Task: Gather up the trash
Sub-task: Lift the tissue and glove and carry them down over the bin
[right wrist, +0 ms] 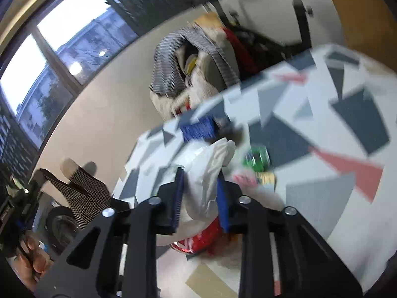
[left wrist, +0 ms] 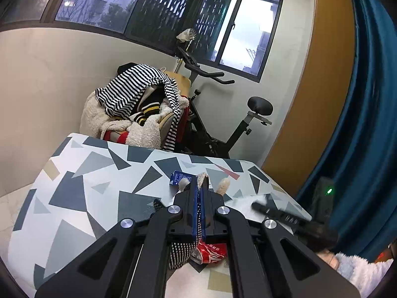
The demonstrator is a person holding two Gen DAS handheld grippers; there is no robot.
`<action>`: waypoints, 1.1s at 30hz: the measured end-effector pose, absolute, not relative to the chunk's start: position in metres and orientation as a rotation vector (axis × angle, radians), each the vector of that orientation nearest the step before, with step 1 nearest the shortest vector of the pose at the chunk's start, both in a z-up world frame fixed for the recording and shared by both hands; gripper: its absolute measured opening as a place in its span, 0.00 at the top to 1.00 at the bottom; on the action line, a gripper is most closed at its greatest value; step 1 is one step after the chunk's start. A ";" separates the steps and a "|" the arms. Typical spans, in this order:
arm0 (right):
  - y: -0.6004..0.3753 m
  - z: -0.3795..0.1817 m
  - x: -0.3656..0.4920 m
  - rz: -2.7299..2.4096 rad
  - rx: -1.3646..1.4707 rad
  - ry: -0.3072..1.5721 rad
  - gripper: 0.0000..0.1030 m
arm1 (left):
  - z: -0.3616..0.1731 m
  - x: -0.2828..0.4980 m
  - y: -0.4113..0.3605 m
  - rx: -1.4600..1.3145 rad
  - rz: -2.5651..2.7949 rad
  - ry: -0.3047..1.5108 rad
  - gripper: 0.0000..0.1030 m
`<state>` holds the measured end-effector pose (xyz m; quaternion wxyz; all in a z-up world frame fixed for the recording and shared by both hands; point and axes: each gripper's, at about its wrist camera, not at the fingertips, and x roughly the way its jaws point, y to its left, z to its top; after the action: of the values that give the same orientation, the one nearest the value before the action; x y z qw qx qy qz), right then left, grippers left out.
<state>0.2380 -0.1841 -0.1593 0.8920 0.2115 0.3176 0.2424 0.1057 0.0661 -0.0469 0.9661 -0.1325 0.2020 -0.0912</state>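
My left gripper (left wrist: 200, 193) is shut on a black-and-white dotted fabric bag (left wrist: 179, 253) that hangs below it over the table; furry trim (left wrist: 223, 186) sticks up past the fingertips. A crushed red can (left wrist: 211, 252) lies just under the bag. A small blue packet (left wrist: 179, 177) lies on the table ahead. My right gripper (right wrist: 202, 181) is shut on a white plastic bag (right wrist: 211, 168), held above the patterned table (right wrist: 322, 149). Under it lie a red can (right wrist: 201, 241), a green can (right wrist: 258, 159) and small wrappers (right wrist: 255, 180). The right view is motion-blurred.
The table (left wrist: 86, 186) has a grey triangle-pattern top. Behind it stand a chair heaped with striped clothes (left wrist: 139, 104) and an exercise bike (left wrist: 223, 124). A blue curtain (left wrist: 367, 124) hangs at right. The other gripper (left wrist: 285, 214) shows at the table's right edge.
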 end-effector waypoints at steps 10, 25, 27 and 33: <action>-0.177 -0.060 0.189 0.480 0.097 0.418 0.78 | -0.021 0.077 0.062 -0.251 -0.199 0.390 0.98; -0.214 -0.020 0.107 0.436 0.035 0.470 0.80 | -0.021 0.014 0.041 -0.248 -0.235 0.424 0.98; -0.218 -0.022 0.098 0.438 0.041 0.485 0.79 | -0.026 0.006 0.036 -0.245 -0.244 0.431 0.98; -0.221 -0.042 0.071 0.478 0.025 0.579 0.80 | -0.047 -0.012 0.019 -0.239 -0.263 0.469 0.98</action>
<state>0.0712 -0.2207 -0.0424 0.9302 0.0122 0.2827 0.2336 -0.0122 0.0191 -0.0467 0.9570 -0.1178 0.2310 -0.1298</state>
